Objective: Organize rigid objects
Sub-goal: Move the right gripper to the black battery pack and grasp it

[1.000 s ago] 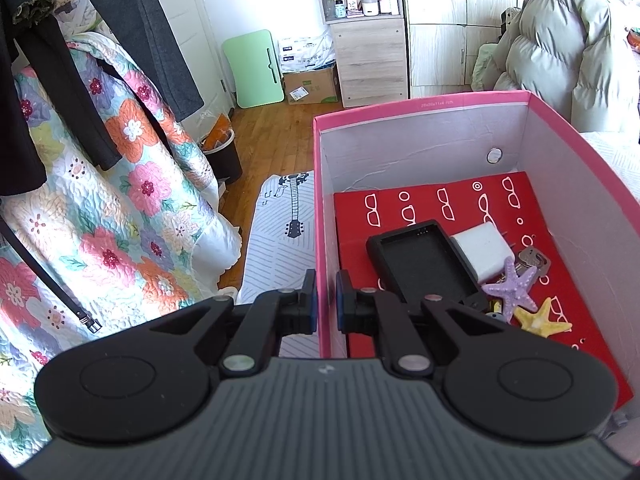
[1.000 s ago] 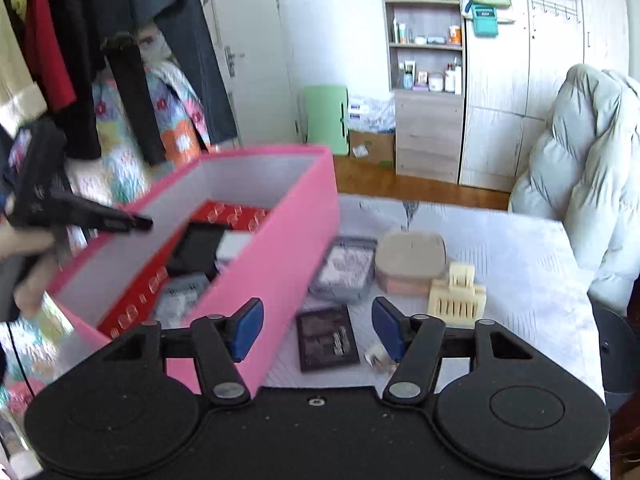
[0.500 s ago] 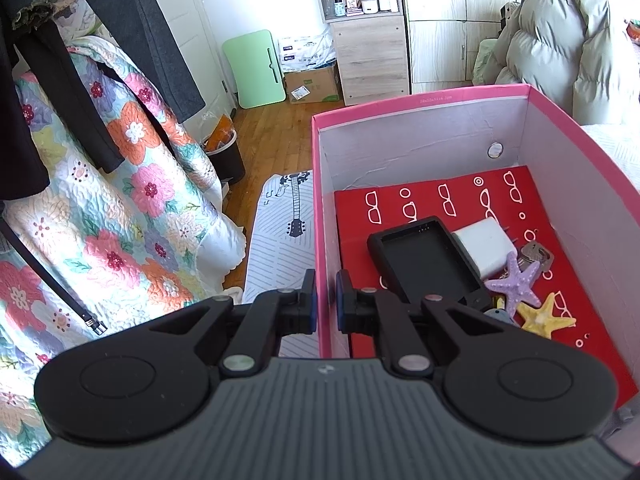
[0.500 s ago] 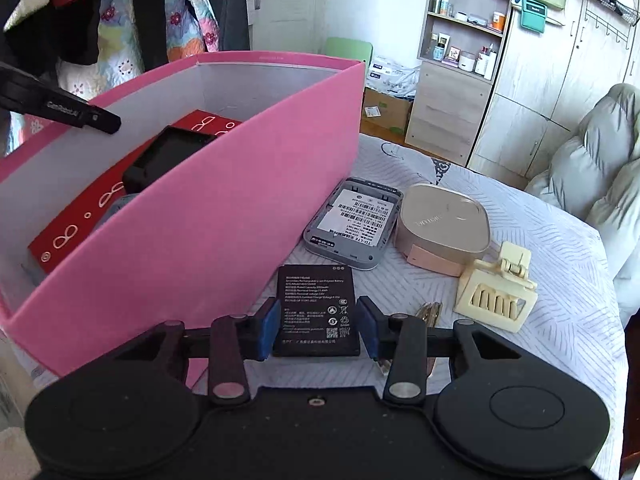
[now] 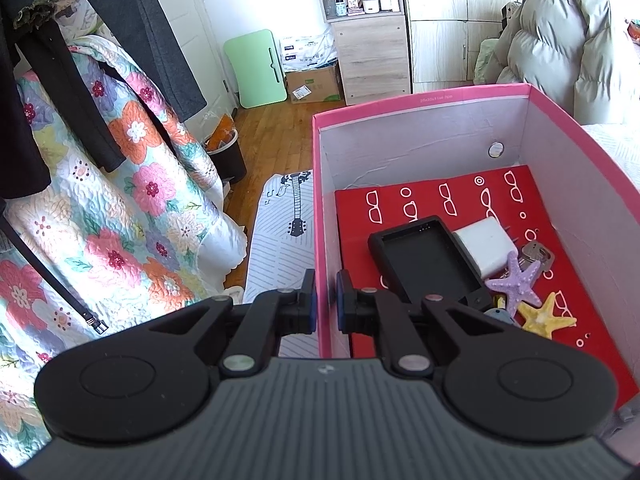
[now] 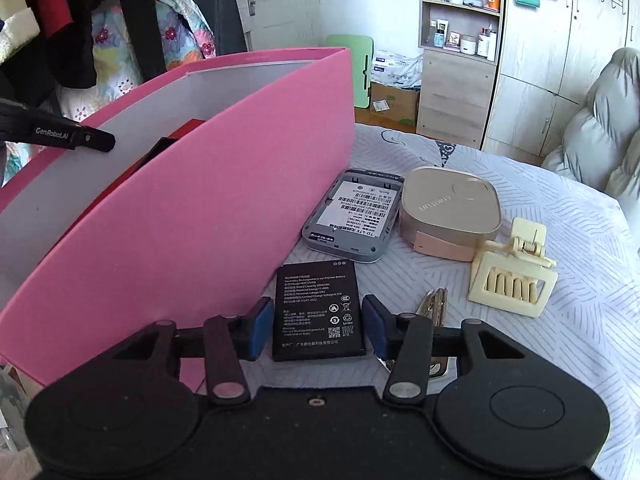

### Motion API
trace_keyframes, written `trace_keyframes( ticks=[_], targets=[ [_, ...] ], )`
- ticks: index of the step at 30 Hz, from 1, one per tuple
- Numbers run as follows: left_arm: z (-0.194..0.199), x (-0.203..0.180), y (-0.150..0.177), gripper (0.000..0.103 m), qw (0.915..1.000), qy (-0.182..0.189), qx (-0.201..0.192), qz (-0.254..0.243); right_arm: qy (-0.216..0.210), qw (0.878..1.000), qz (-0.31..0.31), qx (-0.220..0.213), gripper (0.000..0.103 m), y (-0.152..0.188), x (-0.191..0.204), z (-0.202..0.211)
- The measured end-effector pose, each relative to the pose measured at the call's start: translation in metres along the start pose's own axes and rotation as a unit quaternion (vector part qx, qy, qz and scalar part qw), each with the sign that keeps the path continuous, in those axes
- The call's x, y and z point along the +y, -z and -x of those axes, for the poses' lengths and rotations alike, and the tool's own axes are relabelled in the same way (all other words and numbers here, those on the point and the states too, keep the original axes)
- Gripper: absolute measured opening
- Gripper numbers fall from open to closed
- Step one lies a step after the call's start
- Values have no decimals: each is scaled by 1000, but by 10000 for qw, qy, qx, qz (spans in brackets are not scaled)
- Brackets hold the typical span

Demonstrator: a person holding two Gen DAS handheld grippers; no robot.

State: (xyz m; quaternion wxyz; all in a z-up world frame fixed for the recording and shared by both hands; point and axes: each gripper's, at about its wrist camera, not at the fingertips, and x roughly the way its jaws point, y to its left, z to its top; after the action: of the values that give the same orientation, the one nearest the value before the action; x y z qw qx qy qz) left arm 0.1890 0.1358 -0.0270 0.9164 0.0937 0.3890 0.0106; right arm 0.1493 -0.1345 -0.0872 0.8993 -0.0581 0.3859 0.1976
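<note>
Key (image 6: 434, 306) beside battery (image 6: 318, 310), box (image 6: 200, 216).

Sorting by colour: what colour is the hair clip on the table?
Cream, pale yellow; the hair clip shows only in the right wrist view.

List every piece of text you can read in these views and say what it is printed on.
"GenRoboLAI": side of the left gripper, as the right wrist view shows it.
"Li-ion": black battery; its remaining print is too small.
"TD-LTE": upside-down label on the grey router; other lines unreadable.
Gold case: embossed brand, illegible.
Pink box: rim print, illegible.
</note>
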Motion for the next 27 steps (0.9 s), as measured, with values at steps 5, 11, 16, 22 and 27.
trace_keyframes(
  ticks=[5,11,16,22,27],
  targets=[
    [0,-1,0,8,10000,-47,4,-44,351,9988,-321,87,54,0,4,5],
    [0,-1,0,9,10000,-37,7,-37,393,9988,-209,196,56,-3,6,1],
    [0,-1,-1,8,10000,-26,-5,-17,514,9986,-96,114,54,-4,6,-2],
    [0,-1,1,9,10000,-24,-1,-22,677,9973,-289,43,54,-5,10,11],
    [0,-1,1,9,10000,-16,-5,-18,801,9963,-301,-10,54,-7,11,22]
  ],
)
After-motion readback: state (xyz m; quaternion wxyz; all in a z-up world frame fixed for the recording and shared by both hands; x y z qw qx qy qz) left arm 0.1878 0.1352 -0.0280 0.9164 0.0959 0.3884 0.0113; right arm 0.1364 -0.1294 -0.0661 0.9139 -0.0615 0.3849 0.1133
